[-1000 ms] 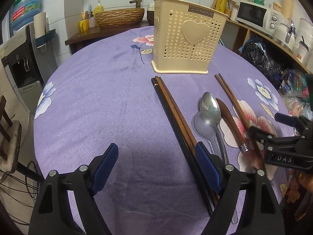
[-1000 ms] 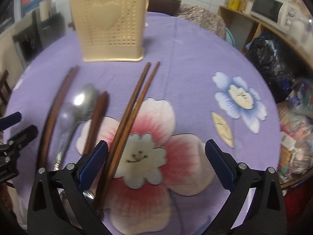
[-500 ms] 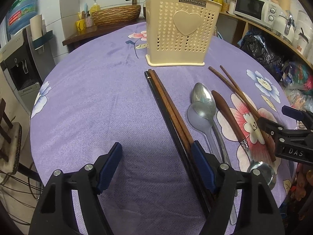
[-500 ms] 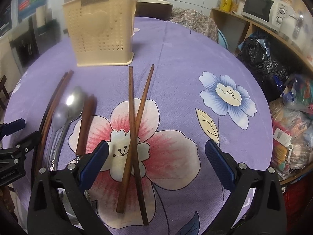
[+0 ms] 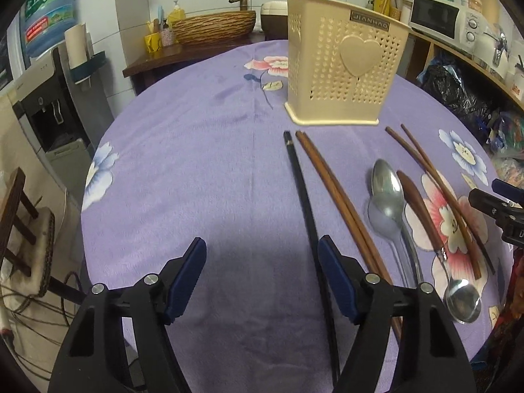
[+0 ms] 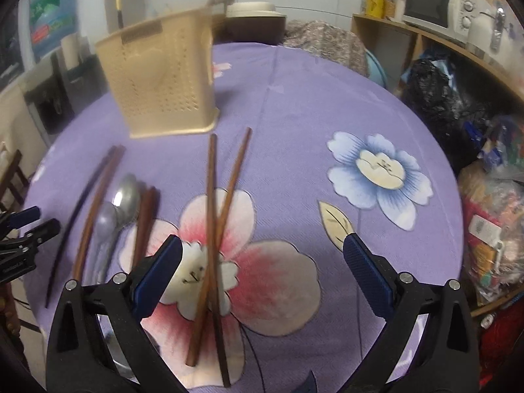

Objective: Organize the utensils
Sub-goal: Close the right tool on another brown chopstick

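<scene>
Perforated cream plastic holder (image 5: 344, 65) beside slender wooden chopsticks (image 5: 337, 193).

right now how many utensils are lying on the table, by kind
black chopsticks: 1
brown chopsticks, left pair: 2
brown chopsticks, crossed pair: 2
all-metal spoons: 2
wooden-handled spoon: 1
total: 8
</scene>
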The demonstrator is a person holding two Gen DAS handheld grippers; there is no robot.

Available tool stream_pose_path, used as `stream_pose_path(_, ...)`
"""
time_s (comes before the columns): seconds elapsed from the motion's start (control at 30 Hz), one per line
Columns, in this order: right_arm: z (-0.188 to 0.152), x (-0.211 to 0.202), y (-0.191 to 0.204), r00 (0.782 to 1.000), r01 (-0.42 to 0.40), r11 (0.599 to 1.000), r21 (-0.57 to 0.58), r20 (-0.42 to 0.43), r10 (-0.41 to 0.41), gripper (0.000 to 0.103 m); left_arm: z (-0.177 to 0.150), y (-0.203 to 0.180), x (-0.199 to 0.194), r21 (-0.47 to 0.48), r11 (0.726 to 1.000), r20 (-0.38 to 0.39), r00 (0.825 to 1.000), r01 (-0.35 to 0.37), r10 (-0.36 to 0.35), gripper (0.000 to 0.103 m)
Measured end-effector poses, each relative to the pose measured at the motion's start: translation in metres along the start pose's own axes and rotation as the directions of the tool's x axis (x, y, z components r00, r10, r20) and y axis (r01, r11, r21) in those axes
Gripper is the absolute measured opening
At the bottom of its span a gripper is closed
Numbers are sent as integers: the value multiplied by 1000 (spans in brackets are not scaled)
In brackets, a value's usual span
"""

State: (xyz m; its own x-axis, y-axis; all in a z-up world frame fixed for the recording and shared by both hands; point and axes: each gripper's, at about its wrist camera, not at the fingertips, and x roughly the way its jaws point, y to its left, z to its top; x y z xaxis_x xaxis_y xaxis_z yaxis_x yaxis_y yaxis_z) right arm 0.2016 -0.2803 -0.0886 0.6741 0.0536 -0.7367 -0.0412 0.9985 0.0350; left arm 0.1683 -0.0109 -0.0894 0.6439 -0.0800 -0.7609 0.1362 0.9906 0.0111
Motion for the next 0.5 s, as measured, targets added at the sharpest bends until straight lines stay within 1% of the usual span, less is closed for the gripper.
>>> stream_pose_path(0.07, 8, 3, 3, 999, -54, 998, -17, 6, 54, 96, 8, 0, 5, 9, 1000, -6, 1000, 12, -12, 68)
stream_pose_path(0.1, 11, 4, 6, 997, -82, 996, -27, 9, 83, 93, 12, 1, 9, 5, 1000, -15, 1000, 27, -27, 65)
stream_pose_path(0.13, 17, 6, 10, 992, -127, 991, -47, 11, 128, 86, 15, 2, 12, -1, 999, -22, 999, 41, -41, 62)
stream_pose_path(0.17, 20, 9, 14, 989, -150, 987, -64, 6, 151, 79, 20, 2, 16, -6, 999, -29, 998, 52, -53, 61)
stream_pose_path(0.2, 23, 11, 17, 986, -164, 983, -81, -1, 165, 75, 23, 2, 19, -5, 998, -35, 998, 58, -58, 58)
stream_pose_path(0.23, 28, 16, 23, 984, -177, 978, -106, -12, 177, 66, 26, 1, 23, -3, 998, -41, 997, 61, -61, 54)
stream_pose_path(0.27, 33, 22, 28, 982, -187, 974, -126, -26, 185, 59, 30, 1, 26, -1, 998, -48, 997, 68, -68, 52)
stream_pose_path(0.3, 36, 25, 30, 981, -195, 972, -133, -35, 192, 56, 33, 0, 29, 3, 997, -54, 996, 76, -76, 50)
stream_pose_path(0.37, 46, 39, 35, 976, -214, 967, -138, -62, 207, 47, 39, -2, 36, 16, 997, -68, 995, 74, -73, 47)
stream_pose_path(0.43, 55, 52, 38, 979, -196, 969, -151, -82, 186, 41, 43, -4, 41, 26, 997, -79, 994, 72, -70, 43)
stream_pose_path(0.5, 62, 62, 39, 978, -195, 969, -152, -103, 181, 38, 46, -4, 47, 23, 996, -94, 992, 85, -83, 40)
